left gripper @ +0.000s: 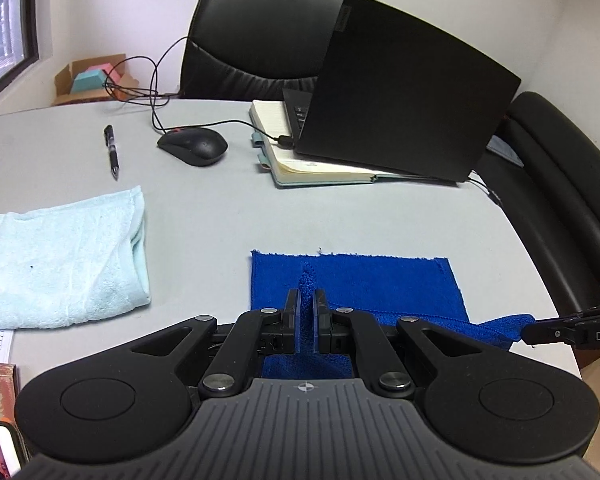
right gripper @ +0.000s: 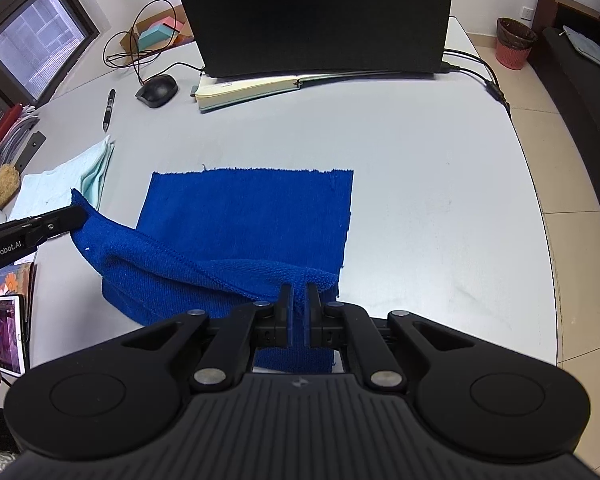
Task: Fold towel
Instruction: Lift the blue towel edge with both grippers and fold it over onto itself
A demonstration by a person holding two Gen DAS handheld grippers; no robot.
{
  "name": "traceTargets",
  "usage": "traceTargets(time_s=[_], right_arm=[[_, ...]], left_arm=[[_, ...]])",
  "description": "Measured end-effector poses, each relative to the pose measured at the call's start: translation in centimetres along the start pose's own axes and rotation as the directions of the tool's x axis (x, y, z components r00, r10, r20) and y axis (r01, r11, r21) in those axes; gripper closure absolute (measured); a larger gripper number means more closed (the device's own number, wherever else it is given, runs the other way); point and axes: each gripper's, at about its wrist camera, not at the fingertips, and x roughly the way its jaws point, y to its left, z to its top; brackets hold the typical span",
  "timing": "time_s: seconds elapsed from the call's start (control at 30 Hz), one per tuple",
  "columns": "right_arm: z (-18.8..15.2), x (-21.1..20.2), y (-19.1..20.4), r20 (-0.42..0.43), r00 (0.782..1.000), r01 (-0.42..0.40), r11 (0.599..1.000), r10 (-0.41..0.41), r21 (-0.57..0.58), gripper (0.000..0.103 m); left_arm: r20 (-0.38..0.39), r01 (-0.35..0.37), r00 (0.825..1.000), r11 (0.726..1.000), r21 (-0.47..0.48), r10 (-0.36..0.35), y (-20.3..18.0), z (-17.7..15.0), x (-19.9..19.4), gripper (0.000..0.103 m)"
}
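Left gripper [left gripper: 307, 296] and right gripper [right gripper: 298, 294] each clamped on a near corner of the blue towel [right gripper: 252, 208], lifted above the grey table [right gripper: 440, 160].

Two towels [right gripper: 240, 208] [left gripper: 60, 256], one laptop [left gripper: 400, 100], one mouse [left gripper: 192, 146], one pen [left gripper: 111, 152].

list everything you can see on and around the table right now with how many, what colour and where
blue towel: 1, blue, near table edge, both near corners lifted
light towel: 1, pale green, folded, left of blue towel
pen: 1, black, beyond light towel
mouse: 1, black, table centre
laptop: 1, black, on notebook
notebook: 1, open, cream pages
cardboard box: 1, brown, far left corner
chairs: 2, black, behind table
bin: 1, pink, floor
left gripper: shut on towel corner
right gripper: shut on towel corner
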Motion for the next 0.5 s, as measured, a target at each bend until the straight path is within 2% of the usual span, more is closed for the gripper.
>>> traceTargets(time_s=[0.5], right_arm=[[3.1,3.5,-0.3,-0.051,0.999,0.017,1.000,-0.018,-0.021,0.098]], left_arm=[[-0.057,-0.009,0.998,0.995,-0.094,0.004,1.6,1.6,4.3,0.097]])
